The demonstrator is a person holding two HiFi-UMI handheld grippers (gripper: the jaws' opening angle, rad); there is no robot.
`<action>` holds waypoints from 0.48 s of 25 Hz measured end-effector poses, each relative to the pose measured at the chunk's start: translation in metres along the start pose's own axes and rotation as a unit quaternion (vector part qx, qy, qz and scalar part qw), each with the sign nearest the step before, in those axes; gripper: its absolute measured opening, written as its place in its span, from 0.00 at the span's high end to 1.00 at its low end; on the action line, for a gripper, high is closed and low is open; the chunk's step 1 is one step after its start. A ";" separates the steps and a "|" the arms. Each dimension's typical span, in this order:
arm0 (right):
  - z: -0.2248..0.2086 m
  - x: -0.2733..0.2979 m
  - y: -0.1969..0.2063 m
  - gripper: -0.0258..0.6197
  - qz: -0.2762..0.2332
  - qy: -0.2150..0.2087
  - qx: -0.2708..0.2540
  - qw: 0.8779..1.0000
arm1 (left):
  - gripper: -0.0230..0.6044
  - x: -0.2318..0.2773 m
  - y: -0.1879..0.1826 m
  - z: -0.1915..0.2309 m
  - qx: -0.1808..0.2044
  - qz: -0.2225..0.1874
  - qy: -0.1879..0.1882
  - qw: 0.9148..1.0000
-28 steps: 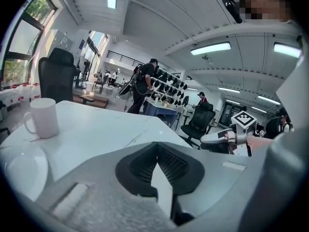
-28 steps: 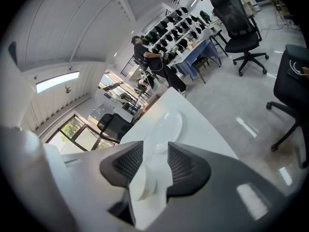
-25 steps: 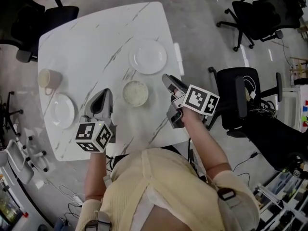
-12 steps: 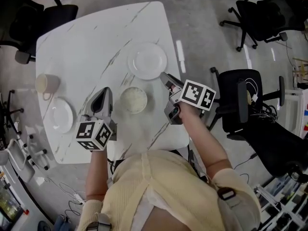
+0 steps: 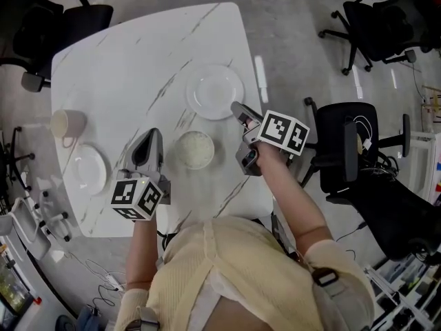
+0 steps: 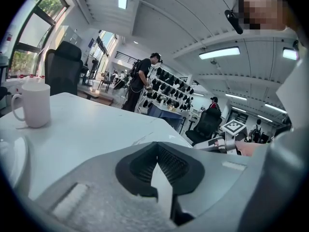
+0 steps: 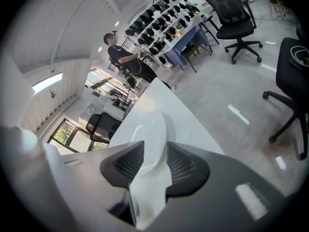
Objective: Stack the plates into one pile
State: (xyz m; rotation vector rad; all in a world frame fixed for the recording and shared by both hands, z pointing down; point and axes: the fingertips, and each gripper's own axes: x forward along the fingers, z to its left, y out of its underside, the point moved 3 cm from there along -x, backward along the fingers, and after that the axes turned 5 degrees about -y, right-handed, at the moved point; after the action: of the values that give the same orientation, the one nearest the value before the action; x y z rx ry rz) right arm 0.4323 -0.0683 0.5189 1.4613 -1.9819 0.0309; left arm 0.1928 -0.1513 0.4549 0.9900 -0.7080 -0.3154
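No stacking is happening yet: the right gripper (image 5: 236, 107), jaws spread but just closing, is straddling the near rim of the large white plate (image 5: 215, 92), which is lying apart from the speckled plate (image 5: 195, 149) and the small white plate (image 5: 88, 169), while the left gripper (image 5: 150, 138) is hovering pinched together, empty.

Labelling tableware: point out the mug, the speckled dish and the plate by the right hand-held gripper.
mug (image 5: 67, 124), head view, its top.
speckled dish (image 5: 195, 149), head view, its inside.
plate (image 5: 214, 92), head view, its centre.

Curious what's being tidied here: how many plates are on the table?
3. The far white plate lies toward the right of the table; a smaller speckled plate sits in the middle; the left white plate lies at the left edge, by the mug. None seems hidden.
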 end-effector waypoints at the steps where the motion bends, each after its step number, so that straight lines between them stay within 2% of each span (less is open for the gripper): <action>1: 0.000 0.002 -0.001 0.73 0.002 0.003 0.001 1.000 | 0.96 0.000 0.000 0.000 -0.001 0.000 0.002 1.000; 12: 0.000 0.010 -0.003 0.76 0.005 0.028 0.001 1.000 | 0.96 0.006 0.000 0.002 -0.013 -0.002 0.011 1.000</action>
State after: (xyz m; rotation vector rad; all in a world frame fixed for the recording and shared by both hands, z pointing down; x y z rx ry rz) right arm 0.4338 -0.0777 0.5231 1.4363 -1.9449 0.0787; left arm 0.1959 -0.1554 0.4577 0.9684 -0.6795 -0.3157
